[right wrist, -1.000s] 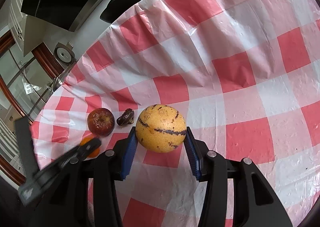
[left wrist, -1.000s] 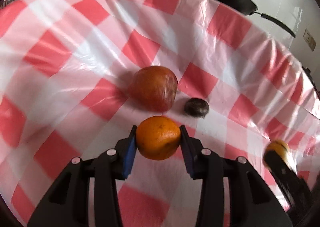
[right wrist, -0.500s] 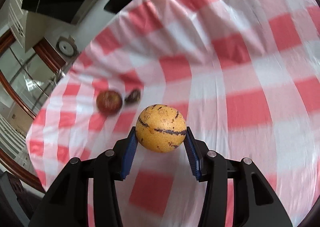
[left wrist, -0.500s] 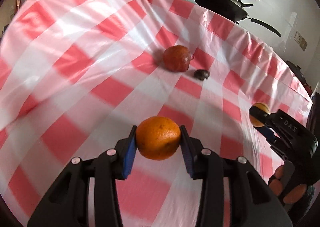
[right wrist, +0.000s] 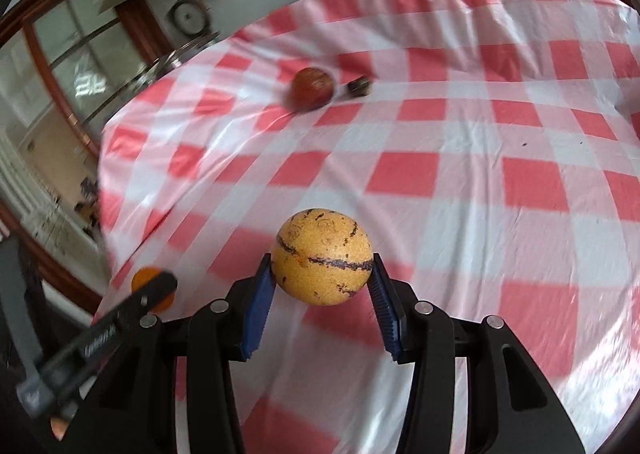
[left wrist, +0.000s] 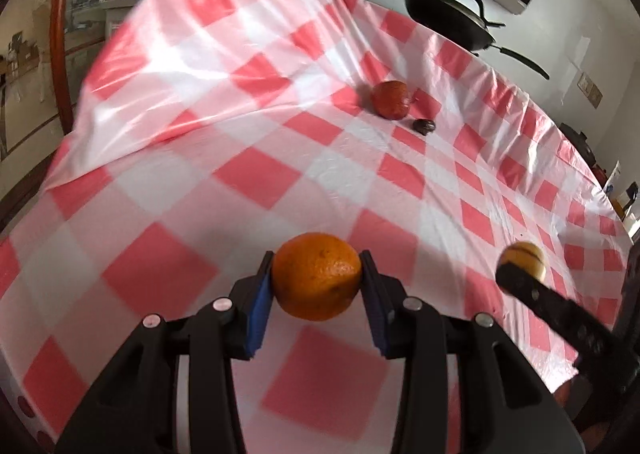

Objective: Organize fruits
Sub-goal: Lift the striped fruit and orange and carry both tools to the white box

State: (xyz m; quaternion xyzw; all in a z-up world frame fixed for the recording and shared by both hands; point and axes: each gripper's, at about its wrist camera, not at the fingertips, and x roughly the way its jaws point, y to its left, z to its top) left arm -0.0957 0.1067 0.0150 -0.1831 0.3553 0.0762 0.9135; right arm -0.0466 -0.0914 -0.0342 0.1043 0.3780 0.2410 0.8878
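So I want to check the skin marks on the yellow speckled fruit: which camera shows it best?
The right wrist view: the yellow speckled fruit sits centred and sharp, dark streaks plain, clamped in the right gripper. The left wrist view shows it only small at the right edge, partly behind a jaw.

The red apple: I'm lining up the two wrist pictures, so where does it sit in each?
Left wrist: the red apple lies on the checked cloth, upper right of centre, far beyond the held orange.
Right wrist: the red apple lies upper centre, left of the middle, beyond the held yellow fruit.
Shared landmark: the small dark fruit just right of the apple in both.
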